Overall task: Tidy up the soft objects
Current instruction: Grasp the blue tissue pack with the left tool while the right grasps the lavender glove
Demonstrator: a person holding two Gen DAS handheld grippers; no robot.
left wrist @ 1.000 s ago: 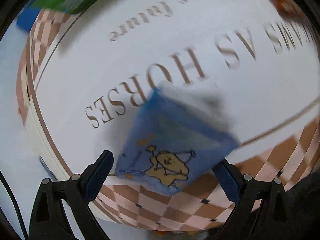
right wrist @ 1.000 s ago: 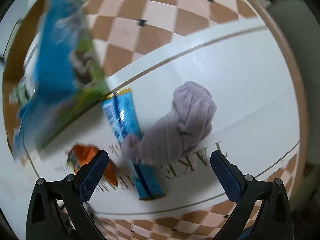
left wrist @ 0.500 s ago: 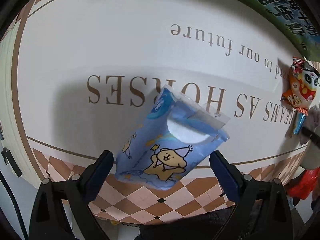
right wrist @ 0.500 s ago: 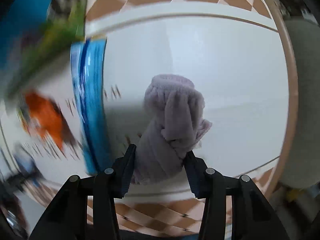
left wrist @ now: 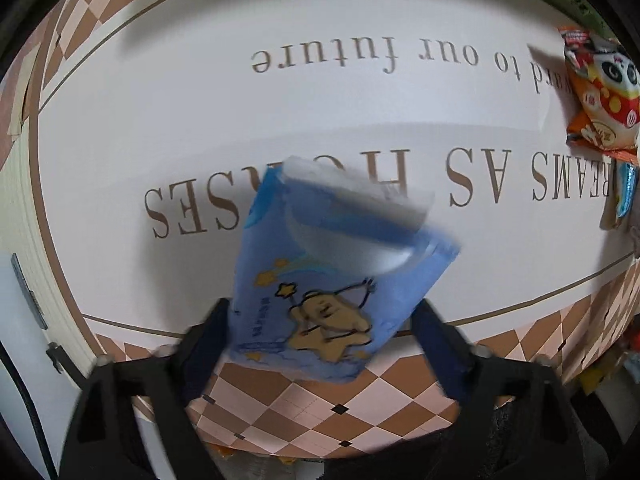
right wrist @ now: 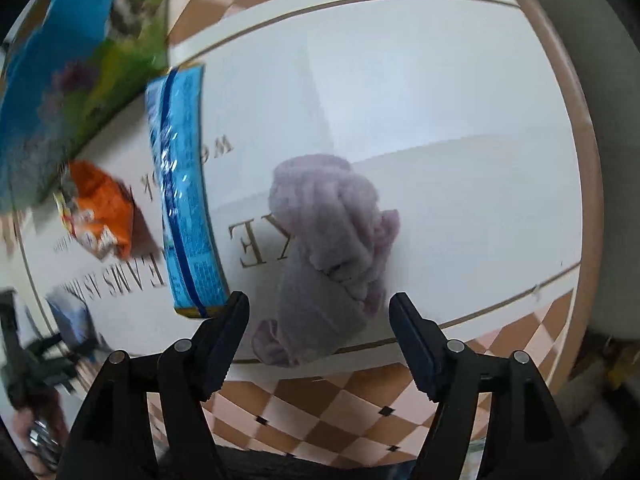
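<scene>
While the left hand-held gripper is clamping the blue tissue pack above the worktop for relocating, the right hand-held gripper is gaping, empty, around the lilac cloth.

Blurred by motion: tissue pack between the jaws, far end smeared, contact with either jaw unclear. Cut off at the frame edge, far right of the jaws: orange snack bag. Blurred, far left beyond the jaws: green-blue bag.
</scene>
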